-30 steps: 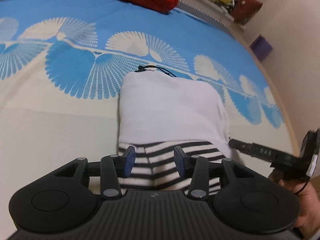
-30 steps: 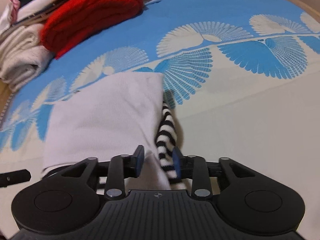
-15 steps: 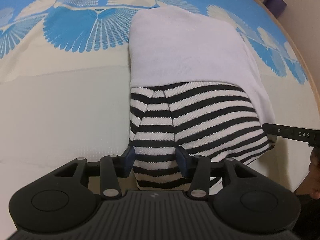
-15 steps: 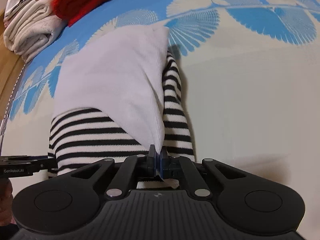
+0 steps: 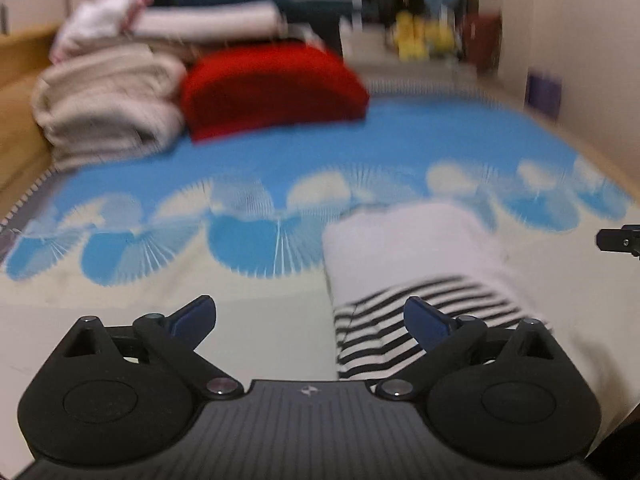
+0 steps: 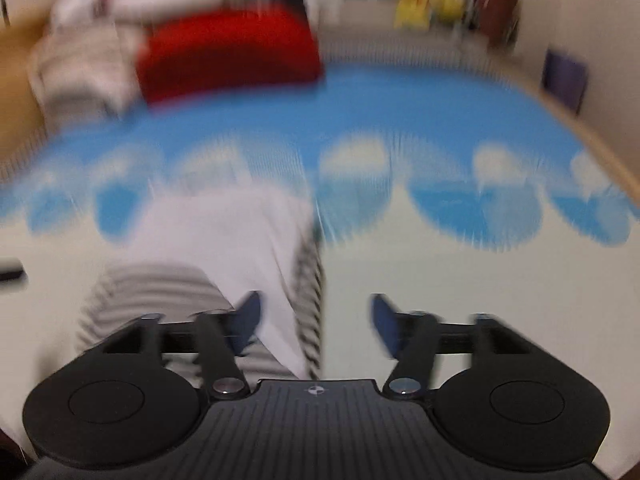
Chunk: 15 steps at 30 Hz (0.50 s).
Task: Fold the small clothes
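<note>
Garment (image 5: 404, 248) on bed | beyond both opening fingers, ungripped

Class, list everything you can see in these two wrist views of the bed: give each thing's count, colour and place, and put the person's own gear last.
Folded garment: one, white with black-and-white stripes, on the bed, near side.
Bedspread: one, blue with pale fan shapes and a cream part, covers the bed.
Red folded item: one, red, far end of the bed.
Beige folded pile: one stack, beige and white, far left, beside the red item.
Yellow things: yellow, past the far end, too blurred to count.
Purple box: one, by the right wall.
Left gripper: black with blue pads, jaws opening, nothing between them.
Right gripper: same colours, jaws opening above the garment's edge.
</note>
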Each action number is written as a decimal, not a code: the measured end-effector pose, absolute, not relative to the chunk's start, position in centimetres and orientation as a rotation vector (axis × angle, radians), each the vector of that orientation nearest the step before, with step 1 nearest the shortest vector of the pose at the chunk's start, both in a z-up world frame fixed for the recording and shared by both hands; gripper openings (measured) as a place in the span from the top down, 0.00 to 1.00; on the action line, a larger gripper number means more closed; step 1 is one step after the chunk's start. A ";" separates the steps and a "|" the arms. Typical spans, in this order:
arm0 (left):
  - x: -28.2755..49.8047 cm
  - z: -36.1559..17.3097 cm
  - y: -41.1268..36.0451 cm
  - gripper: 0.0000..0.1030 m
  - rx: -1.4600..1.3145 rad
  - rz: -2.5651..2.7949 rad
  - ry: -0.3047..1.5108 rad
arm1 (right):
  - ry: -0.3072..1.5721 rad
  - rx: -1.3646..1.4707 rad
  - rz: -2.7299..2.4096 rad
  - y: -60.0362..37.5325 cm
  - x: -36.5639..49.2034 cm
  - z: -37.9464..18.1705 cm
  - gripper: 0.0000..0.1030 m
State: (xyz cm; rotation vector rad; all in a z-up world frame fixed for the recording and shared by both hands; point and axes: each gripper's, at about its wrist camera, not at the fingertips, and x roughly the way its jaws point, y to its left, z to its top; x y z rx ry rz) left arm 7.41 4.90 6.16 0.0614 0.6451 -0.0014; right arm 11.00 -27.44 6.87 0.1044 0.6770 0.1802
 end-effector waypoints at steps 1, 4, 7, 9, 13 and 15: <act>5.6 6.5 4.5 0.02 0.061 0.012 0.615 | 0.629 0.121 0.208 -27.2 9.0 7.9 0.30; 1.6 6.6 2.9 0.02 0.031 0.007 0.613 | 0.549 0.141 0.237 -26.5 4.4 8.9 0.28; -1.1 5.4 1.5 0.02 -0.036 -0.001 0.650 | 0.540 0.156 0.219 -25.7 0.5 7.9 0.27; -2.1 4.1 0.8 0.01 -0.112 -0.014 0.697 | 0.565 0.164 0.204 -25.3 -1.2 6.5 0.27; -1.5 1.5 -0.5 0.01 -0.087 0.043 0.800 | 0.639 0.141 0.205 -23.9 -1.3 4.8 0.27; -0.9 1.5 -0.5 0.01 -0.092 0.054 0.786 | 0.641 0.110 0.207 -23.1 -0.9 4.3 0.27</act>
